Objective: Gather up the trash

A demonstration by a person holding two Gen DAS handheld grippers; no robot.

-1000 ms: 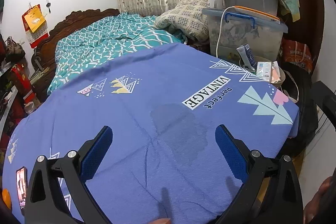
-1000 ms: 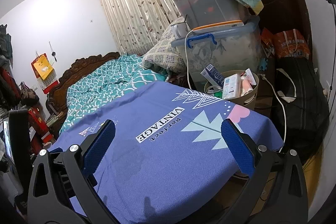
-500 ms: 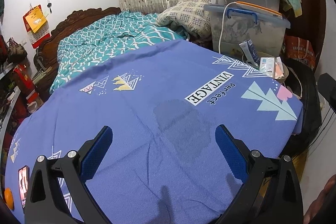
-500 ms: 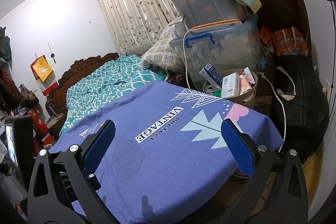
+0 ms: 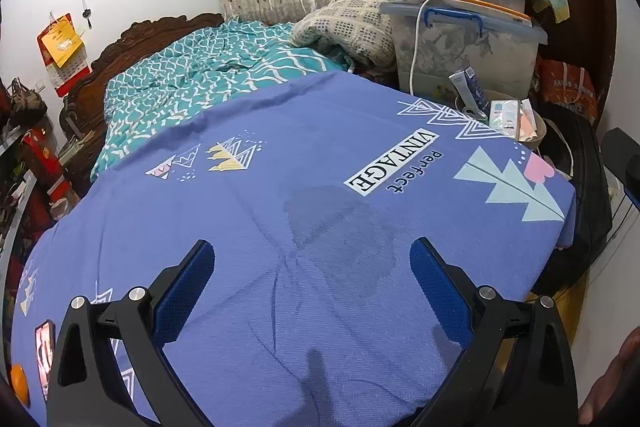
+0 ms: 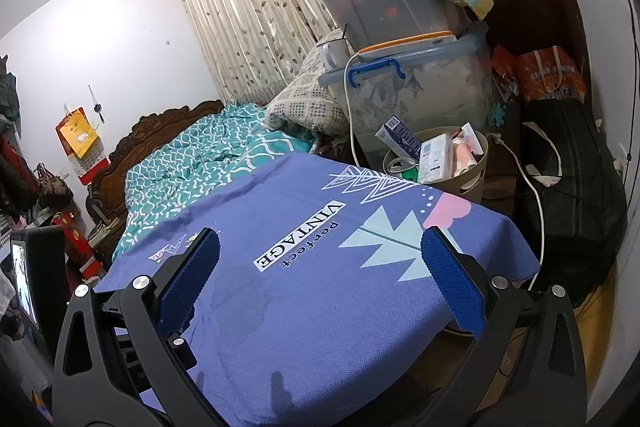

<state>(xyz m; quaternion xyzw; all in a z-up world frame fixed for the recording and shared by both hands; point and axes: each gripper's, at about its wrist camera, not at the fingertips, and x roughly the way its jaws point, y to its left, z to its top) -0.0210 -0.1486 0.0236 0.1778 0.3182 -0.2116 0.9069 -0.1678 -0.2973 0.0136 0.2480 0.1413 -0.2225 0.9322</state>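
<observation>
A beige trash basket [image 6: 472,179] stands on the floor past the far right corner of the blue cloth-covered table [image 6: 304,291]. It holds several boxes and wrappers [image 6: 436,155]. In the left wrist view the basket [image 5: 538,135] shows behind the table's far right corner. My left gripper [image 5: 312,255] is open and empty above the blue cloth [image 5: 280,219], which has a dark damp patch [image 5: 340,227]. My right gripper [image 6: 320,247] is open and empty over the table's right part.
Stacked clear storage bins [image 6: 416,83] with a white cable [image 6: 352,107] stand behind the basket. A black bag [image 6: 572,171] lies at the right. A bed with a teal cover [image 5: 208,79] is beyond the table. A phone [image 5: 44,351] and an orange object [image 5: 18,381] lie at the table's left edge.
Both grippers have shifted slightly, the left view drifting right and the right view rising a little. Both stay open and empty. Nothing on the table moved.
</observation>
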